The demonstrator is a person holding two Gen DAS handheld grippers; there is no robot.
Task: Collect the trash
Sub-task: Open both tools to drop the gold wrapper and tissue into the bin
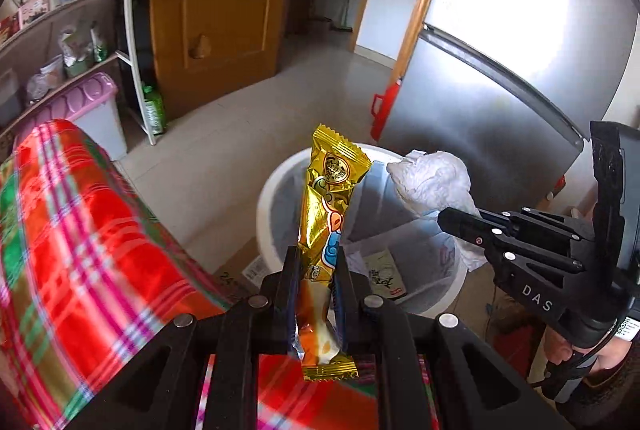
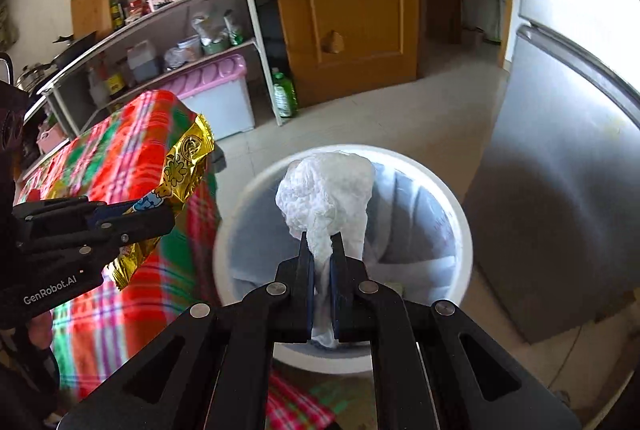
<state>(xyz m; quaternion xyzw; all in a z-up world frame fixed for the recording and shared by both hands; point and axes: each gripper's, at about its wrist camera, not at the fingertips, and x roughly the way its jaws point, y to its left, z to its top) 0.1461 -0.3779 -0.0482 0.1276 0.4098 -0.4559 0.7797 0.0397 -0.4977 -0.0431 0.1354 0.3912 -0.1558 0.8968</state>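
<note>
I hold my right claw (image 2: 322, 258), clamped on crumpled tissue (image 2: 328, 189), directly above the white bin (image 2: 460, 222), while my left claw (image 1: 318, 262) grips a gold wrapper (image 1: 330, 189) upright nearer its rim.

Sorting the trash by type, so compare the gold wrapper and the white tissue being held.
The gold snack wrapper is shiny printed foil, long and flat; the crumpled tissue is matte plain white, bunched into a lump. The left gripper clamps the wrapper, the right gripper the tissue. Both are pinched near the lower end, above the white trash bin.

Steel fridge (image 2: 560, 189), wooden door (image 2: 344, 1)
</note>
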